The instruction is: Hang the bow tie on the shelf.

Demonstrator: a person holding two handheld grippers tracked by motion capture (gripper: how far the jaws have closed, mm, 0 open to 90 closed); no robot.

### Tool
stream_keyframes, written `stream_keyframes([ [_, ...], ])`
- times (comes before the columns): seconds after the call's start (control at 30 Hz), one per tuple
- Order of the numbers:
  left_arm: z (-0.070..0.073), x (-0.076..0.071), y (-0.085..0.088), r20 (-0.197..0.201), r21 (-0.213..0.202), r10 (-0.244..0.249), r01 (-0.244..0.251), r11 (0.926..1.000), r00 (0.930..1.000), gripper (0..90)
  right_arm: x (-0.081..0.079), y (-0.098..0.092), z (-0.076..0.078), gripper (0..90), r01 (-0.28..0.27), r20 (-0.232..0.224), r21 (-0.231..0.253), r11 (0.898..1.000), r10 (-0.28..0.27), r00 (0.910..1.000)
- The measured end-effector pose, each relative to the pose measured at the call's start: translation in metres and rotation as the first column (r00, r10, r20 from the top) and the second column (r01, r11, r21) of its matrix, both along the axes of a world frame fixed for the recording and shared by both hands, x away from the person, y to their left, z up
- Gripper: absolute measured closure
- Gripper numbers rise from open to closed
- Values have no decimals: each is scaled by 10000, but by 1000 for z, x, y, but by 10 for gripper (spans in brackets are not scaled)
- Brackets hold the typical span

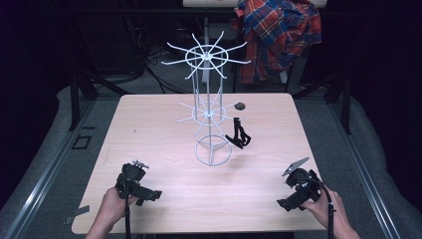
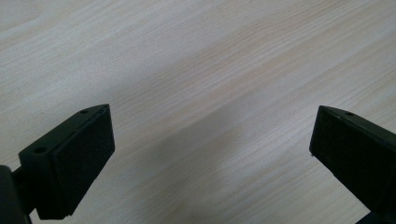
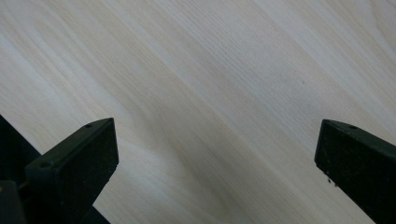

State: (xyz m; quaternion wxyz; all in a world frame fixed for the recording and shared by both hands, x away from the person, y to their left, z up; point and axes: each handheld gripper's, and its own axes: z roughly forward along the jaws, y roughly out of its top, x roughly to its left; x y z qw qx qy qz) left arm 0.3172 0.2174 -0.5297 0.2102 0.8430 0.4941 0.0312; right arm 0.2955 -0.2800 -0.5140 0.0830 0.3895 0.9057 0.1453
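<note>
Wooden table (image 1: 149, 124) lies bare under both wide-open, empty claws, left claw (image 1: 149, 195) and right claw (image 1: 287, 203); likely next, approach the black strap (image 1: 239, 133) centre-frame slowly.

Both black grippers trail cables (right gripper (image 1: 300, 191) carries a grey plate).

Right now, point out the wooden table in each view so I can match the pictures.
High view: the table spans the middle, with the white wire rack standing on it and the black strap hanging from the rack.
Left gripper view: its pale grain runs behind the open left gripper.
Right gripper view: the same grain lies behind the open right gripper.
Shared landmark: the wood grain.
</note>
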Motion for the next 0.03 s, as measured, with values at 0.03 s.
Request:
stream_keyframes([
  [0.03, 0, 0, 0, -12, -9, 28, -28, 10000, 10000, 1, 0, 0, -2, 0, 33, -63, 7, 10000, -33, 10000],
])
